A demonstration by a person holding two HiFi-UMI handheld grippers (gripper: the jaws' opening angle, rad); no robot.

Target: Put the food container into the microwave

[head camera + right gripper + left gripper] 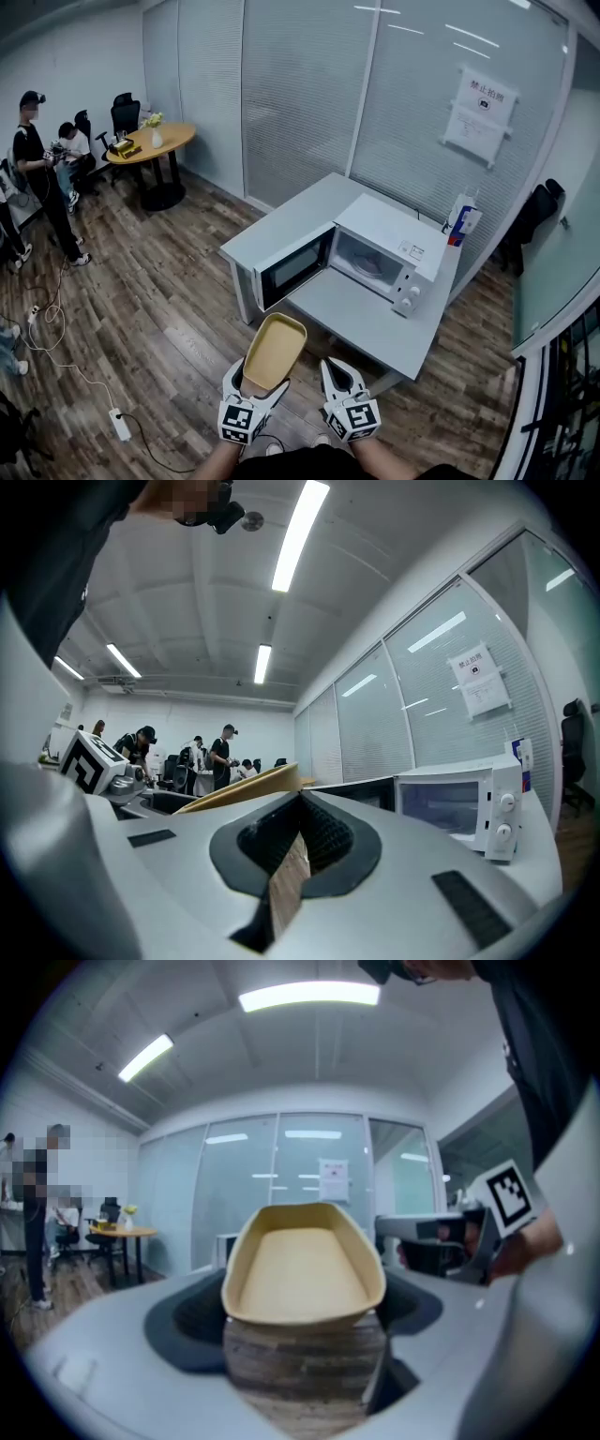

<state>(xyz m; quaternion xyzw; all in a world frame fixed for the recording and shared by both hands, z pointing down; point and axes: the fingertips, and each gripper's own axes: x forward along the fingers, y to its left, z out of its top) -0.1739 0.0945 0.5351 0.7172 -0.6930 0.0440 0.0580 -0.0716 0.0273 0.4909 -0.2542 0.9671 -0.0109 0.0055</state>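
In the head view my left gripper (255, 389) is shut on the near end of a shallow tan food container (275, 350), held in the air over the wood floor in front of the grey table (356, 314). The left gripper view shows the container (302, 1269) empty and level, sticking out beyond the jaws of that left gripper (305, 1326). A white microwave (384, 246) stands on the table with its door (292, 268) swung open to the left. My right gripper (342, 382) hovers beside the container, shut and empty (298, 841).
A blue and white carton (461, 223) stands behind the microwave. Glass partition walls run behind the table. People stand and sit at a round wooden table (150, 142) at the far left. Cables and a power strip (119, 424) lie on the floor at the left.
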